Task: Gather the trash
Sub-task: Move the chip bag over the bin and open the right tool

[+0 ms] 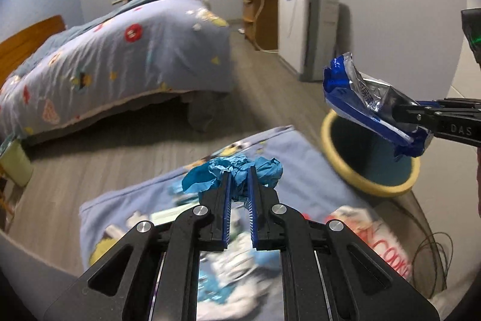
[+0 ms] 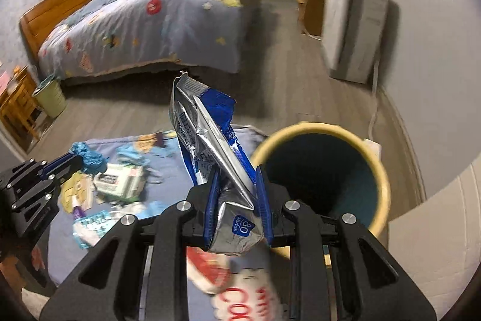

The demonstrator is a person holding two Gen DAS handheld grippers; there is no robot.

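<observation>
My left gripper (image 1: 239, 172) is shut on a crumpled blue paper ball (image 1: 234, 172) and holds it above a cartoon-print cloth (image 1: 300, 170). It also shows at the left of the right wrist view (image 2: 78, 160). My right gripper (image 2: 236, 173) is shut on a blue and silver foil wrapper (image 2: 207, 128), just left of the mouth of a yellow-rimmed bin (image 2: 381, 170). In the left wrist view the wrapper (image 1: 360, 92) hangs over the bin (image 1: 330, 146) at the right.
More trash lies on the cloth: a white and green packet (image 2: 120, 181) and a light blue packet (image 2: 90, 223). A bed (image 1: 105, 62) stands across the wood floor. A white cabinet (image 1: 306, 32) is by the right wall. A green bin (image 2: 51, 97) sits by the bed.
</observation>
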